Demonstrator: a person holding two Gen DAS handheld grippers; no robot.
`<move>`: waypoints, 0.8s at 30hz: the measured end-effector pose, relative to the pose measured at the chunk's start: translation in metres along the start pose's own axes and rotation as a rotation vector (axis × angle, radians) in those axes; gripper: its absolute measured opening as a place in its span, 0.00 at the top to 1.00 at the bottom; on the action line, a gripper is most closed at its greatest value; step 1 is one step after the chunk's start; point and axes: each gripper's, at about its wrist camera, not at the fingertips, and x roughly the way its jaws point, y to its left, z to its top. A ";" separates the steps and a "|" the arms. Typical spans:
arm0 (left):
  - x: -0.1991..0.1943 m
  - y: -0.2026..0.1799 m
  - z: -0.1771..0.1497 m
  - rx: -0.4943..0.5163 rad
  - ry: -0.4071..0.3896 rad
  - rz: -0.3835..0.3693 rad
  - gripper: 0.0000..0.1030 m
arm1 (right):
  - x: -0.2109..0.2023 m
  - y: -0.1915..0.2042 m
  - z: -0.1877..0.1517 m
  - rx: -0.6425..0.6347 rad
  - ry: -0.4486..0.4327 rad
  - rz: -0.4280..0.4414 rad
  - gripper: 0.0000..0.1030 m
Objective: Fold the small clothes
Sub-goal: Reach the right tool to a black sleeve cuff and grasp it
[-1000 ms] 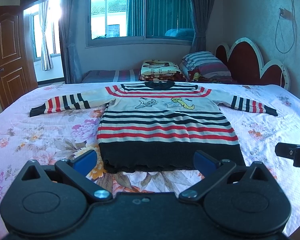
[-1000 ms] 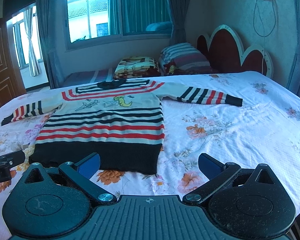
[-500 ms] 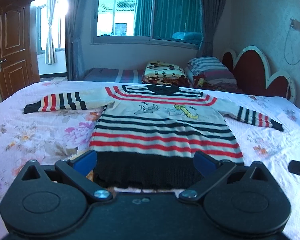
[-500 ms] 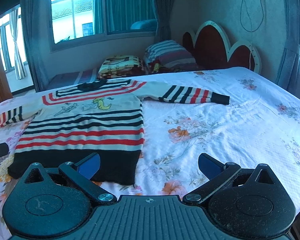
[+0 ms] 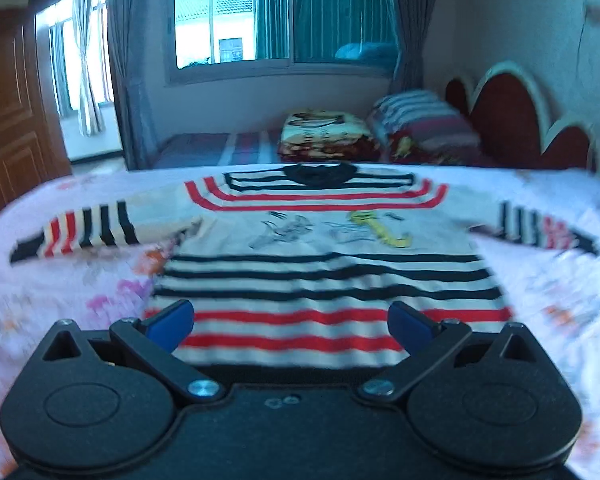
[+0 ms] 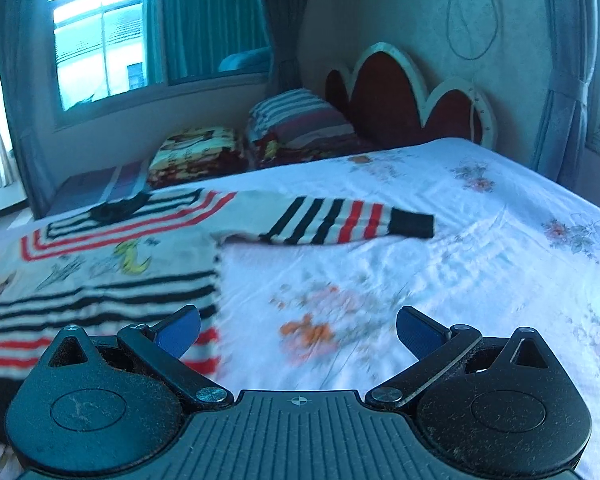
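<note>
On a floral-sheeted bed (image 6: 479, 240), a small red, black and cream striped knit sweater (image 5: 323, 280) lies flat, sleeves outspread for folding, while left gripper (image 5: 290, 322) and right gripper (image 6: 298, 330) hover, jaws apart and empty.

no words, numbers or brand names can be read in either view. the striped sweater (image 5: 323, 264), ahead of the left claw, carries only cartoon drawings on its chest, blurred. the folded blanket (image 6: 198, 152), far ahead of the right claw, bears a print too smeared to make out as lettering.
</note>
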 end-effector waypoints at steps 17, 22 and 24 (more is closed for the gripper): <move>0.124 -0.002 0.053 -0.086 0.000 -0.060 0.03 | 0.152 -0.077 0.060 0.234 -0.036 -0.054 0.31; 0.157 -0.013 0.062 -0.070 -0.004 -0.023 0.05 | 0.195 -0.109 0.065 0.352 0.002 -0.077 0.44; 0.169 -0.018 0.063 -0.061 -0.010 -0.019 0.12 | 0.207 -0.119 0.064 0.386 0.008 -0.083 0.44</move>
